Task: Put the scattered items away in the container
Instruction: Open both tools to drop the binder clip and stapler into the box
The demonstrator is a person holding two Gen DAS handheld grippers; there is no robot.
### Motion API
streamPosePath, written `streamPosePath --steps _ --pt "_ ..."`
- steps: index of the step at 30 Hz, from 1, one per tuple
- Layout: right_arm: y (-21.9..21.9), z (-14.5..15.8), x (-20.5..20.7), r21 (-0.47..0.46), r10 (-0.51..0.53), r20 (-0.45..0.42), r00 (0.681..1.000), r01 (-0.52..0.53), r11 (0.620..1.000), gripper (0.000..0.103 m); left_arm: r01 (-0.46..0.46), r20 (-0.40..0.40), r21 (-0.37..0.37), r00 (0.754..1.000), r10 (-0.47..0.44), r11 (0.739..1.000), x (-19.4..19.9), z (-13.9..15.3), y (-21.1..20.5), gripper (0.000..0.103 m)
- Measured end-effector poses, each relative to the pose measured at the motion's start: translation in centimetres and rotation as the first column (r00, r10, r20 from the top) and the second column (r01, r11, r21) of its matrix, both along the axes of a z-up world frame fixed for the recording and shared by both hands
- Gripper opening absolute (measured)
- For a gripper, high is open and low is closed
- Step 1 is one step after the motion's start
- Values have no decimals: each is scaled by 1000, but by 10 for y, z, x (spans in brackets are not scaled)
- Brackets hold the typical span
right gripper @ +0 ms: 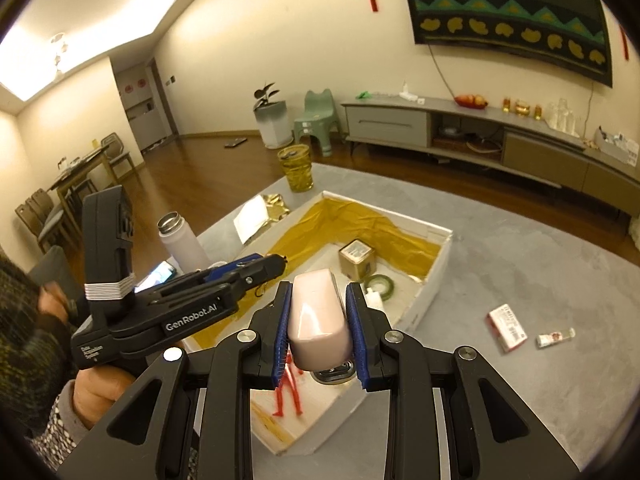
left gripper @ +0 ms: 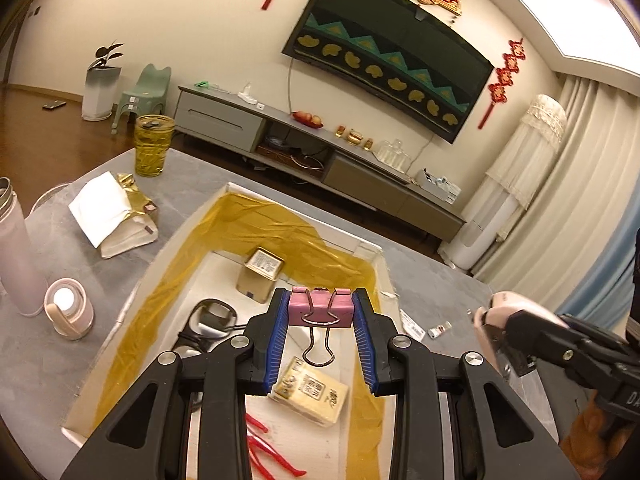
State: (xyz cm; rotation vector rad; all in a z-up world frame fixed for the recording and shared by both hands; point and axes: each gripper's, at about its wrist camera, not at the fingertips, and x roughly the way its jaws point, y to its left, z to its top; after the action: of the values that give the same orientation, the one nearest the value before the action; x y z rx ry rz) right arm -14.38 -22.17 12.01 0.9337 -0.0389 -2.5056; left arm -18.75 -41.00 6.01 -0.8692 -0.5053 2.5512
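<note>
My left gripper (left gripper: 321,312) is shut on a pink binder clip (left gripper: 320,309), held above the white box (left gripper: 168,256) lined with gold cloth. Inside the box lie a gold tin (left gripper: 260,274), a cream packet (left gripper: 310,392), a black cable item (left gripper: 208,320) and red plastic pieces (left gripper: 268,452). My right gripper (right gripper: 318,320) is shut on a pale pink stapler (right gripper: 318,316), hovering over the box's near right edge (right gripper: 416,308). On the grey tabletop to the right lie a red-and-white packet (right gripper: 506,326) and a small tube (right gripper: 554,338). A green tape roll (right gripper: 380,284) sits in the box.
A pink flask (left gripper: 16,252) and its cap (left gripper: 68,308) stand left of the box. A white-and-gold bag (left gripper: 112,212) and a yellow glass (left gripper: 154,146) sit behind. A person's hand (right gripper: 96,388) holds the left gripper. A TV cabinet (right gripper: 480,128) lines the far wall.
</note>
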Motion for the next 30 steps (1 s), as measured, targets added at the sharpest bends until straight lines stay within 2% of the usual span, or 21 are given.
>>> streamPosePath --steps 12,19,30 --pt "-15 -12 -41 -4 19 71 997 -19 1000 28 -4 33 2 999 4 1000 -10 -8 -5 33" --pt "-15 -27 -81 42 -3 108 994 -2 999 28 45 63 -50 997 -42 998 -19 -14 13 33" --pt "-20 -60 -131 129 -16 168 986 -6 992 28 54 75 -102 996 -46 993 -23 -14 20 33"
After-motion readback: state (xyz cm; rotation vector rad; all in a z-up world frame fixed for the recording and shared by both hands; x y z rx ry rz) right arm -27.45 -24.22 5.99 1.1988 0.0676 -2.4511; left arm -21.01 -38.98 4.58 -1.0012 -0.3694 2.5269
